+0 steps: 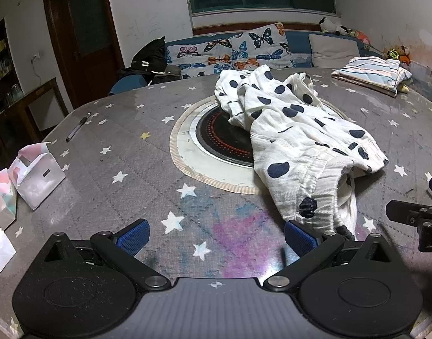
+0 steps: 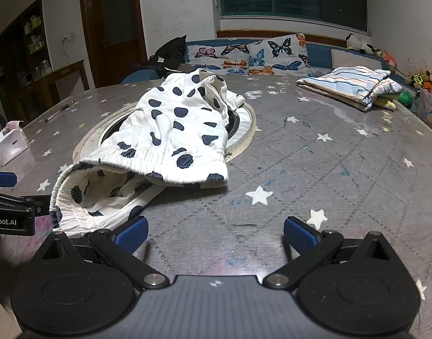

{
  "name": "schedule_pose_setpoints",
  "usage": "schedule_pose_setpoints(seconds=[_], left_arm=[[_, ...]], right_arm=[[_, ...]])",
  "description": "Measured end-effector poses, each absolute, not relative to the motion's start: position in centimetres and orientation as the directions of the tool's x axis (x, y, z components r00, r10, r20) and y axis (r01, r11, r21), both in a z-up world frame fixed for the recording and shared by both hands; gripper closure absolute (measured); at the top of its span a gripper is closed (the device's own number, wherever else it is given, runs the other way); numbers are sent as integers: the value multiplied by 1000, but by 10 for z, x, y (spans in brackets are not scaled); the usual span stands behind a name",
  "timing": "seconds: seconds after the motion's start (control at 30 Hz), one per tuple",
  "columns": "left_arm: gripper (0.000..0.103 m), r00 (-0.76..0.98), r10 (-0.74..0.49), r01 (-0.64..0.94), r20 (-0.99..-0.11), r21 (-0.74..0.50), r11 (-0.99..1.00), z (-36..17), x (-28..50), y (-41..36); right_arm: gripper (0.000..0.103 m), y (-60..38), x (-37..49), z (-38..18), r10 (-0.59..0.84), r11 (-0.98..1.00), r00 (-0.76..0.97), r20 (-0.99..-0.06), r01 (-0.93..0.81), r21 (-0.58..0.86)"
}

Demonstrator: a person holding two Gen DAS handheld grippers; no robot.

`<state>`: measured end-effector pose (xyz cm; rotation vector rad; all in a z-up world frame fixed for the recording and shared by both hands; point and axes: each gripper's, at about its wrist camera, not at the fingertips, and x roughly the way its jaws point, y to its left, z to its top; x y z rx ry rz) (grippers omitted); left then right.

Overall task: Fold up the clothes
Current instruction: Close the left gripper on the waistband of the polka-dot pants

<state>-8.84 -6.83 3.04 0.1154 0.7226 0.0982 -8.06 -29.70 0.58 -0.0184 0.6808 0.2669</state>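
A crumpled white garment with dark blue dots point(image 1: 295, 130) lies on the round grey star-patterned table point(image 1: 125, 152), partly over the inset cooktop point(image 1: 218, 138). Its elastic waistband opening faces me, in the right wrist view point(image 2: 165, 141) too. My left gripper point(image 1: 216, 237) is open and empty, low over the table just left of the waistband. My right gripper point(image 2: 214, 234) is open and empty, just right of the waistband. Each gripper shows at the edge of the other's view.
A folded striped garment point(image 2: 354, 84) lies at the far right of the table. A white pouch point(image 1: 36, 172), tissue packs and a pen point(image 1: 78, 127) lie at the left. A butterfly-print sofa point(image 1: 230, 50) stands behind the table.
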Motion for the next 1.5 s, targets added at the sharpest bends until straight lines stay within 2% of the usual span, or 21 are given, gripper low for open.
schedule_pose_setpoints(seconds=[1.0, 1.5], left_arm=[[0, 746, 135, -58, -653, 137, 989, 31, -85, -66], [0, 801, 93, -12, -592, 138, 990, 52, -78, -72]], right_arm=[[0, -293, -77, 3, 245, 964, 736, -631, -255, 77], [0, -297, -69, 1, 238, 967, 737, -633, -243, 80]])
